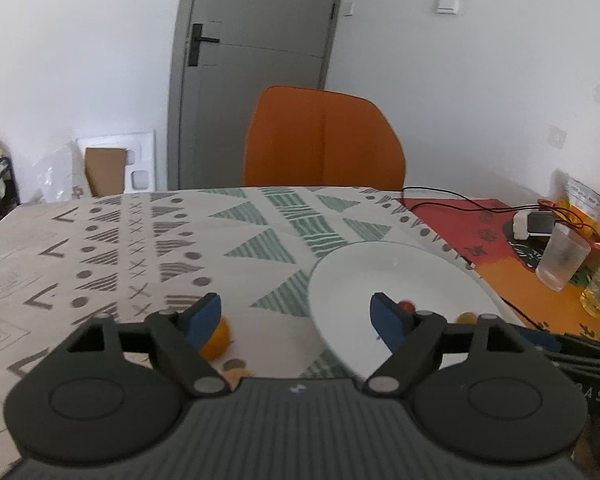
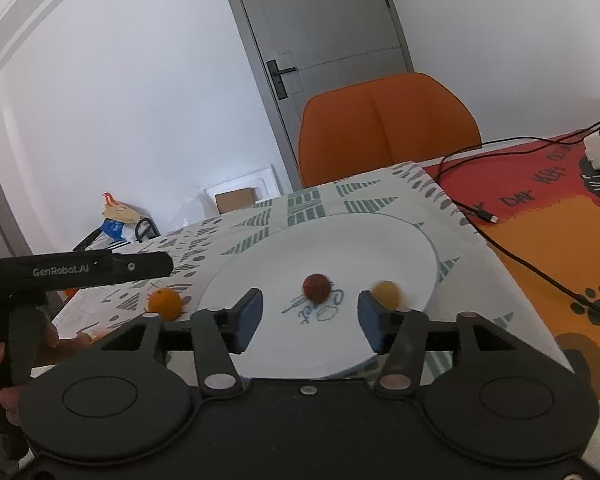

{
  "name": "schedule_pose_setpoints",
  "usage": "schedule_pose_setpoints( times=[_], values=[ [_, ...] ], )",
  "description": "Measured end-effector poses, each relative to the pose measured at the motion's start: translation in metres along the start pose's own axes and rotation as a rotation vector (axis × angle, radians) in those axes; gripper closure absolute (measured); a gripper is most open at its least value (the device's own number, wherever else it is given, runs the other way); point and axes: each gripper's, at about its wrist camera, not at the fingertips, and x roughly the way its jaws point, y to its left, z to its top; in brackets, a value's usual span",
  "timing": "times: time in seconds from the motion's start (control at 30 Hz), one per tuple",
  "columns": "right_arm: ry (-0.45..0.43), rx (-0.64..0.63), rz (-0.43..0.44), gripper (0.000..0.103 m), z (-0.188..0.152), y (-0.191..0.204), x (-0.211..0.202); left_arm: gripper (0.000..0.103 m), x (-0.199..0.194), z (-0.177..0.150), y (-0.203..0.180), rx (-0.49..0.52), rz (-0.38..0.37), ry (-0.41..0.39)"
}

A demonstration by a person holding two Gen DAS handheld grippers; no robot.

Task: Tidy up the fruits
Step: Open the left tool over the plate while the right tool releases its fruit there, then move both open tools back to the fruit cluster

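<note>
Both grippers hang over the patterned table, jaws spread, nothing between them. The right gripper (image 2: 309,318) points over the white plate (image 2: 400,240), where a red fruit (image 2: 317,287) and a blurred yellow fruit (image 2: 386,293) lie apart. The left gripper (image 1: 296,320) straddles the plate's left rim. An orange (image 2: 165,304) sits on the cloth just left of the plate, beside that gripper's left finger.
</note>
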Motion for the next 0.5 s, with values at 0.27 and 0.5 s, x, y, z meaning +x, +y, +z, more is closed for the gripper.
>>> schedule_pose_setpoints(
  times=[0.27,0.5],
  values=[
    [-0.036,-0.001,0.007,0.003,0.001,0.012,-0.003,0.014,-0.017,-0.006,0.020,-0.032,0.051,-0.006],
    [-0.052,-0.006,0.007,0.000,0.002,0.026,-0.004,0.012,-0.034,-0.014,0.035,-0.051,0.073,-0.018]
  ],
)
